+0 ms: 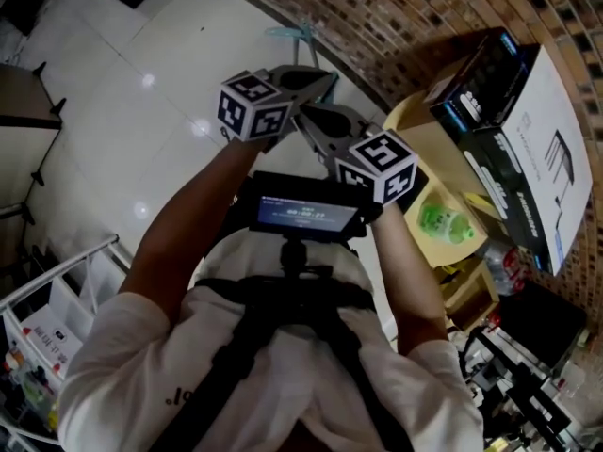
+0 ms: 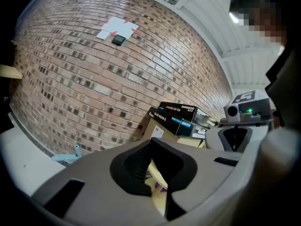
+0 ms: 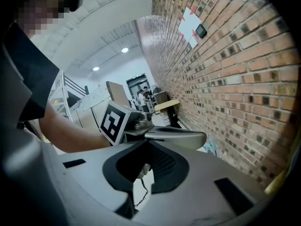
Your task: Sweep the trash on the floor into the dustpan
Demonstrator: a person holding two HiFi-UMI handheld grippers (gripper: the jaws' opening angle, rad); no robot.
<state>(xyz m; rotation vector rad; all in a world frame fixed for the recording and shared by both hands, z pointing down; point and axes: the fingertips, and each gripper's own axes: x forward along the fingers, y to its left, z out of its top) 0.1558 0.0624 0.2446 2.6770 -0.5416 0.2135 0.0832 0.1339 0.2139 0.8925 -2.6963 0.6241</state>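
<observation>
I hold both grippers up in front of my chest, crossed over each other. The left gripper point(image 1: 325, 80) points right, its jaws shut with nothing between them, as also seen in its own view point(image 2: 157, 171). The right gripper point(image 1: 303, 116) points up and left below it, jaws likewise shut and empty point(image 3: 140, 173). A light blue plastic item point(image 1: 297, 34) stands on the white floor point(image 1: 141, 111) by the brick wall; I cannot tell what it is. It also shows low down in the left gripper view point(image 2: 70, 155). I see no trash on the floor.
Stacked black boxes point(image 1: 485, 83), a white carton point(image 1: 551, 149) and cardboard boxes point(image 1: 443, 158) fill the right side along the brick wall point(image 1: 396, 17). A green-labelled pack point(image 1: 443, 222) lies there. A white wire rack point(image 1: 57, 295) stands at lower left. A small screen point(image 1: 301, 213) hangs on my chest.
</observation>
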